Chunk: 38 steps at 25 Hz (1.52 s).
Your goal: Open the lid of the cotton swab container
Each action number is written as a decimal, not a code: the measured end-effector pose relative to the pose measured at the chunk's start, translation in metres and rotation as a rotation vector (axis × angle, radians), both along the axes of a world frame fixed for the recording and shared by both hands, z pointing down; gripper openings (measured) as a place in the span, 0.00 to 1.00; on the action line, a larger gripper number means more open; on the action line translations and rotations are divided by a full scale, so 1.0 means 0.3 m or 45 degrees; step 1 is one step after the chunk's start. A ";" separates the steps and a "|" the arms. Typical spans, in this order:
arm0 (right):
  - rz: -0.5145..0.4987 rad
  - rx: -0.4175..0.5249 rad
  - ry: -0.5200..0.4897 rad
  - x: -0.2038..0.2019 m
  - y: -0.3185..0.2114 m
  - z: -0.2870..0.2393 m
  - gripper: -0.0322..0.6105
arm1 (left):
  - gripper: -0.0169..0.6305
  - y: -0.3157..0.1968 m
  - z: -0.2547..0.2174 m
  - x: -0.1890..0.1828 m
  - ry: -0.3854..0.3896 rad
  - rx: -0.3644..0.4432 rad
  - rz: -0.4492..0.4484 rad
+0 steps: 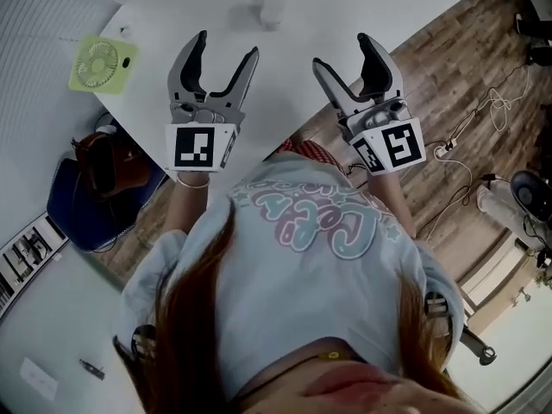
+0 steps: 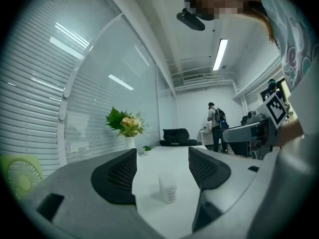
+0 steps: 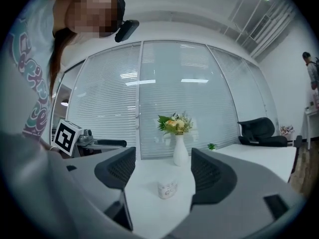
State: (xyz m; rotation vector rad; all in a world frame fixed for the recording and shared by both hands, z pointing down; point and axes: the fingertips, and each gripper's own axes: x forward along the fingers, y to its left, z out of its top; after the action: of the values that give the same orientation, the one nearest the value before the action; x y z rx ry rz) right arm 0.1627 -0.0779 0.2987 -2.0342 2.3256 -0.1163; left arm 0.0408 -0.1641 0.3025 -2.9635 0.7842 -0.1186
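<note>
A small white cotton swab container point(image 1: 271, 9) stands upright on the white table point(image 1: 345, 15), its lid on. The left gripper view shows the container point(image 2: 168, 187) ahead between the jaws, and the right gripper view shows the container point(image 3: 168, 188) likewise. My left gripper point(image 1: 224, 50) hovers open above the table, well short of the container. To its right, my right gripper point(image 1: 342, 52) is also open and holds nothing. Both sit at about the same distance from the container.
A green desk fan point(image 1: 101, 63) sits at the table's left corner. A vase of flowers point(image 3: 178, 138) stands beyond the container. A blue chair with a bag point(image 1: 97, 188) is left of the table. Cables point(image 1: 483, 119) lie on the wood floor at right. A person point(image 2: 216, 126) stands far off.
</note>
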 end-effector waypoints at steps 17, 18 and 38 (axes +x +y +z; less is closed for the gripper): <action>-0.215 0.023 -0.023 0.098 -0.071 -0.032 0.58 | 0.49 -0.003 0.069 0.162 -0.100 -0.069 -0.076; -0.211 0.017 -0.026 0.100 -0.072 -0.028 0.58 | 0.49 -0.003 0.087 0.167 -0.111 -0.078 -0.073; -0.216 -0.011 -0.033 0.165 -0.071 0.013 0.57 | 0.49 -0.102 0.373 0.334 -0.247 -0.159 -0.122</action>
State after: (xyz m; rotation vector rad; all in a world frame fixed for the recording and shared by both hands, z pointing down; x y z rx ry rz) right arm 0.2121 -0.0991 0.3026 -1.8244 2.4824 -0.1582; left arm 0.1411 -0.1946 0.4144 -2.9676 0.9231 -0.4698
